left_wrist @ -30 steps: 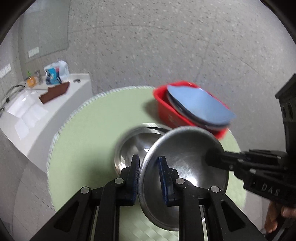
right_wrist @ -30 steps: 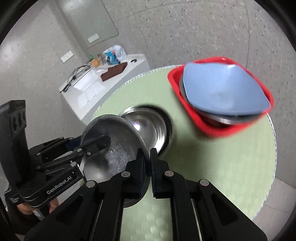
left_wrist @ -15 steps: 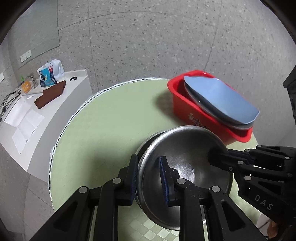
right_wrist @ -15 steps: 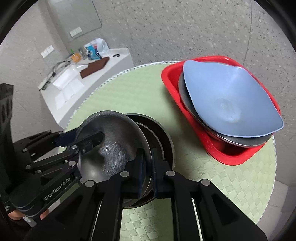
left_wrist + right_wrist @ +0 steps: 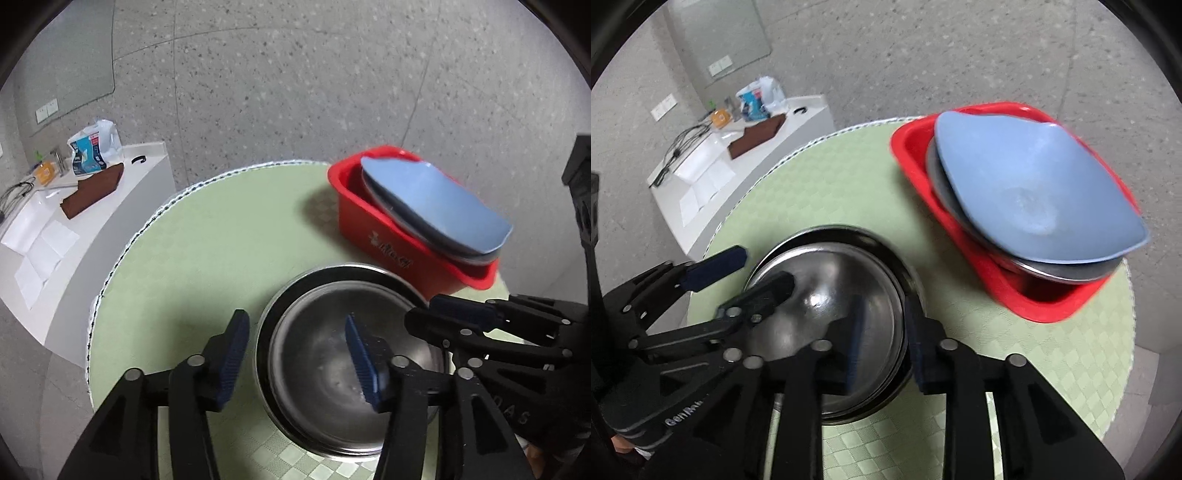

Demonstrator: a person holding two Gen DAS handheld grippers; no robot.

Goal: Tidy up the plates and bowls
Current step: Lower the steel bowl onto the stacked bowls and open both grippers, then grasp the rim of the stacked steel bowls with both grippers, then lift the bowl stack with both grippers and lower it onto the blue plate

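Observation:
A steel bowl (image 5: 328, 365) rests nested in other steel bowls on the round green table (image 5: 221, 236); it also shows in the right wrist view (image 5: 827, 295). My left gripper (image 5: 295, 358) is open, its jaws astride the stack's left rim. My right gripper (image 5: 882, 347) is open astride the right rim; its fingers (image 5: 461, 314) show in the left wrist view. A red tub (image 5: 373, 229) at the table's far right holds a blue dish (image 5: 1027, 192) on steel plates (image 5: 942, 188).
A white counter (image 5: 55, 221) with papers, a brown cloth, a bag and cables stands left of the table. The floor is grey speckled stone. The table's edge curves close behind the tub.
The steel bowl was lowered from a tilted hold into the stack. Both grippers have opened and let go of its rim.

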